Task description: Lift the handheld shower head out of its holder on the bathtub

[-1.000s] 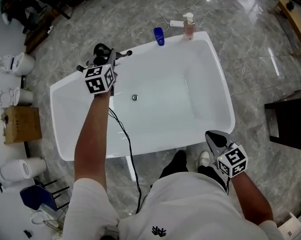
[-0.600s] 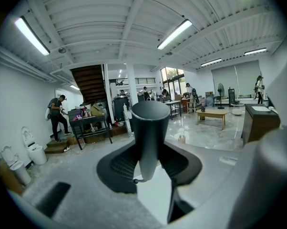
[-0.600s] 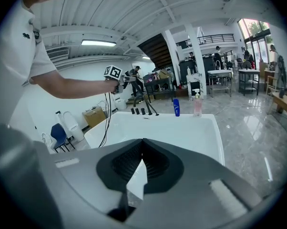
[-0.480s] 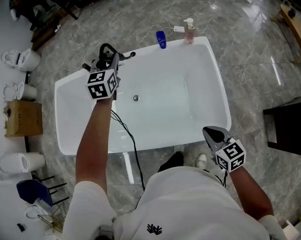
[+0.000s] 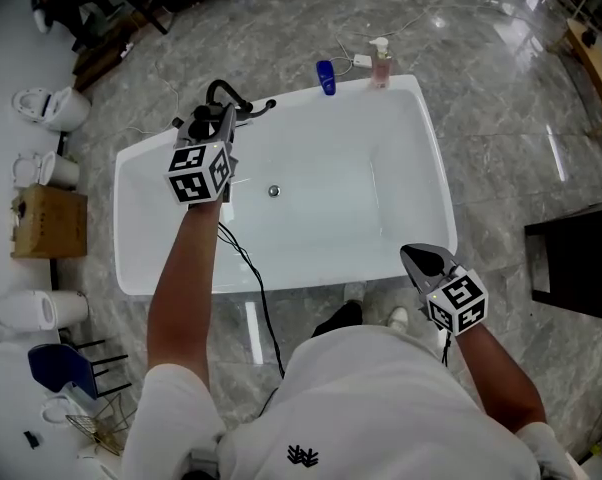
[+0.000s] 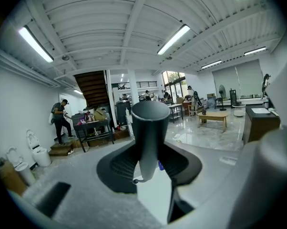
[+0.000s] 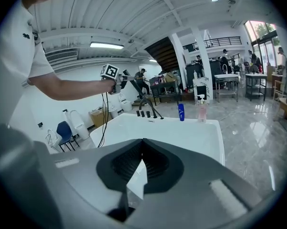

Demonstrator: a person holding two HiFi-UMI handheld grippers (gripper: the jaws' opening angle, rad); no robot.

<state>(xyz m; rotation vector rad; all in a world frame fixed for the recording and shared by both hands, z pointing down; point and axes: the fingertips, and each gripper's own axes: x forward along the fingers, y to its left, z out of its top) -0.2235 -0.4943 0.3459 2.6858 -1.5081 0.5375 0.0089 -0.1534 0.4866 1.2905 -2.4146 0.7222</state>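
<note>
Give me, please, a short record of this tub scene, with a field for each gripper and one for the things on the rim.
Tub: white, drain in its floor
Left gripper: shut on shower head, above the far rim
Right gripper: shut, empty, at the near rim
Far rim: blue bottle, pump bottle

marble floor (image 5: 501, 118) bears a white bathtub (image 5: 351, 218); blue bottle (image 5: 326, 76), pink bottle (image 5: 382, 65) on rim.
</note>
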